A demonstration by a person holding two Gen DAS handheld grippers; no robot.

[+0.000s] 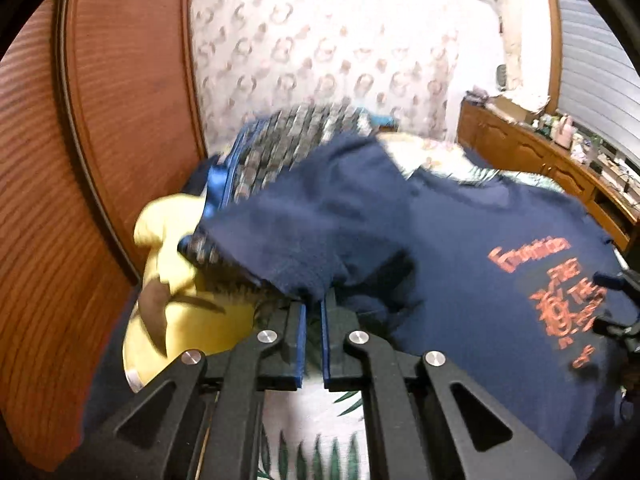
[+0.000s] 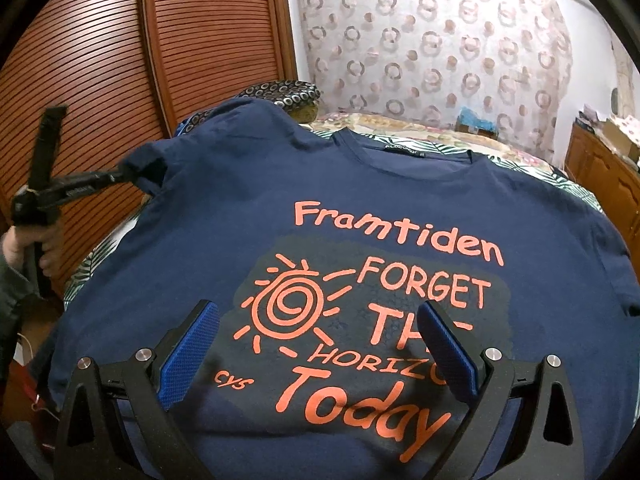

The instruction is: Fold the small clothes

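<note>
At the far left, the sleeve [image 2: 146, 168] of the navy T-shirt [image 2: 360, 208] is pinched in the left gripper [image 1: 313, 304], its jaws drawn narrow on the cloth and the sleeve lifted off the bed [image 2: 420, 130]. The grip is seen to be taken close to the hem, so the cloth could be pulled free if the sleeve is swung inward too quickly. A yellow soft toy [image 1: 176, 292] and a patterned cushion [image 1: 280, 140] lie just beside the raised sleeve and could be snagged or dragged along. Further right, the shirt is spread face up on the bed, print uppermost, with wrinkles near its right edge. The right gripper [image 2: 320, 340] is held wide open above the print, holding nothing. With the body left unpinned, the whole shirt may be shifted and a crooked fold produced.
</note>
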